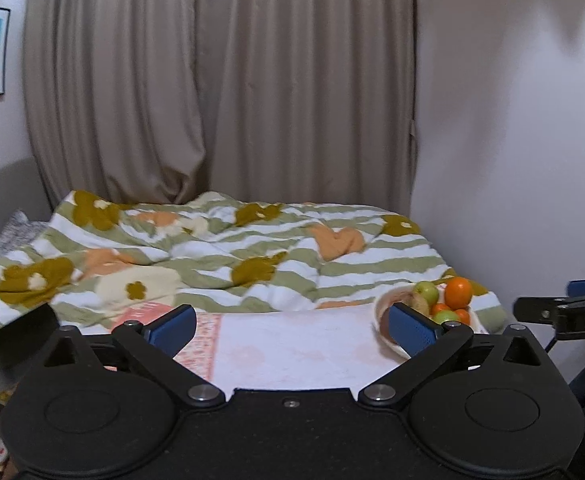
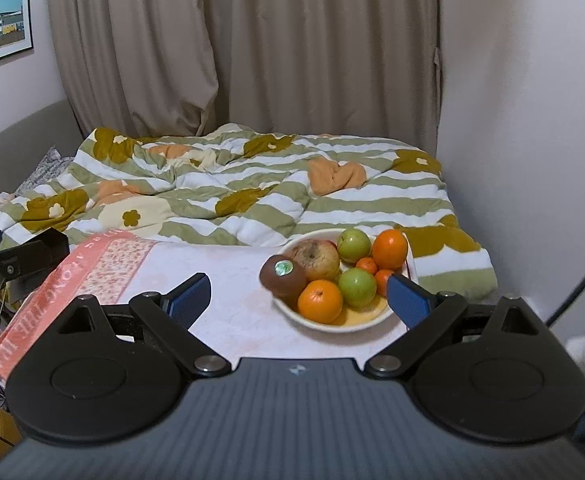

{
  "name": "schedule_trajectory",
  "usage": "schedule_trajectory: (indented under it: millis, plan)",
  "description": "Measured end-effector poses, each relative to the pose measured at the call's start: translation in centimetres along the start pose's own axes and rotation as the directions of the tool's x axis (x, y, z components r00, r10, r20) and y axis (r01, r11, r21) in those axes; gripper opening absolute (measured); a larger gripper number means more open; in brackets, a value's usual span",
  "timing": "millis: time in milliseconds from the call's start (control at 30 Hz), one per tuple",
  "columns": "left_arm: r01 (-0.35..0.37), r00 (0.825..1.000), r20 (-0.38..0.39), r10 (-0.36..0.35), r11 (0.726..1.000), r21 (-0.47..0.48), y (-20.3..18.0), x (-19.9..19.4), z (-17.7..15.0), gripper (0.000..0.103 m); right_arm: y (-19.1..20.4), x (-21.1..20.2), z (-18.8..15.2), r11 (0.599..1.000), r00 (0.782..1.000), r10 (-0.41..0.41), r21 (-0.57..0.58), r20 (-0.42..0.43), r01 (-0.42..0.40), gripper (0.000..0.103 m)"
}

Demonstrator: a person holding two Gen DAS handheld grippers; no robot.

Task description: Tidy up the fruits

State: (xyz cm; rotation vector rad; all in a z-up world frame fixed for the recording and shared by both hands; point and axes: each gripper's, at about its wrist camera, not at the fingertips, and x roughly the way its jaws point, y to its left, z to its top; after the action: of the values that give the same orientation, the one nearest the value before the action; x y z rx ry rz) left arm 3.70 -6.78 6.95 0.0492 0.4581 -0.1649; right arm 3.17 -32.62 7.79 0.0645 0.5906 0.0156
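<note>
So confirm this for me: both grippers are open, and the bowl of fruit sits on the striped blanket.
One thing is wrong. The bowl sits on the pale cloth, in front of the striped blanket, as the right wrist view shows. Both the left gripper and right gripper are indeed open.

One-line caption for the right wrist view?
Open right gripper hovers before a bowl of oranges, green apples and brown fruit on a pale cloth by the bed.

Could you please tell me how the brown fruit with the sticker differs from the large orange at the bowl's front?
The brown fruit is dark, dull and carries a shiny sticker; the large orange is bright and bare. The brown fruit overhangs the bowl rim at left; the orange sits inside. Both are round and similar in size.
</note>
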Motion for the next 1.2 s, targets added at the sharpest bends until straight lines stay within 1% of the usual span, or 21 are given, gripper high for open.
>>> schedule_trajectory:
  millis: [133,300,467,733,1200]
  plan:
    - [-0.033,0.999,-0.023,0.033,0.999,0.001,0.8,-1.3,-0.6,0.103,1.6,-1.9,-1.1,0.999,0.999,-0.046,-0.009,-0.014,0.046,0.103]
    - [-0.028,0.998,-0.054,0.026,0.999,-0.027,1.5,-2.6,-1.5,0.103,3.0,-3.3,-2.4,0.997,0.995,-0.084,-0.004,-0.051,0.083,0.103]
    - [-0.013,0.998,-0.065,0.011,0.999,-0.032,1.8,-3.2,-2.1,0.103,3.6,-4.1,-3.0,0.995,0.994,-0.096,-0.001,-0.058,0.097,0.103]
    - [-0.014,0.998,-0.068,0.013,1.000,-0.022,1.9,-3.4,-2.3,0.103,4.2,-4.5,-3.1,0.994,0.993,-0.108,0.003,-0.056,0.108,0.103]
    - [-0.029,0.997,-0.069,0.029,1.000,-0.005,2.0,-3.6,-2.4,0.103,4.2,-4.5,-3.4,0.994,0.992,-0.104,0.009,-0.071,0.105,0.103]
